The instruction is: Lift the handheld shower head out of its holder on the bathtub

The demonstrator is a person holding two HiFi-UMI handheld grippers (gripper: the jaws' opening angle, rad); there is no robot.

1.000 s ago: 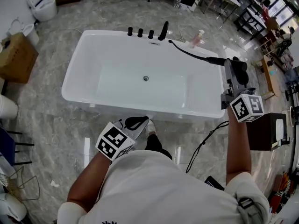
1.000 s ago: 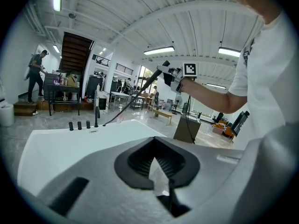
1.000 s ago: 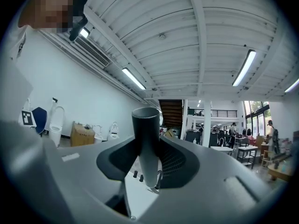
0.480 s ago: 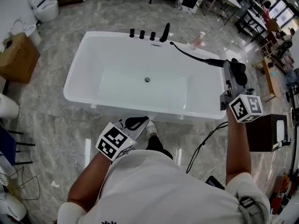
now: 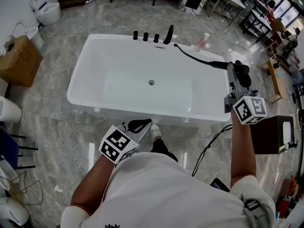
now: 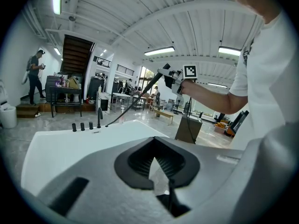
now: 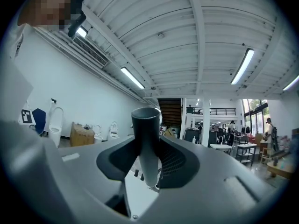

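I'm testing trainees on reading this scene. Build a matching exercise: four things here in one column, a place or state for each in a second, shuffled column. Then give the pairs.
1. shower head
2. left gripper
3. drain
4. cardboard box

A. beside the left end of the bathtub, as the head view shows it
B. in the middle of the bathtub's bottom
C. clamped in the right gripper, off the bathtub
D. jaws together, nothing between them

Pairs: 1-C, 2-D, 3-B, 4-A

One bathtub; one shower head; three knobs; one spout
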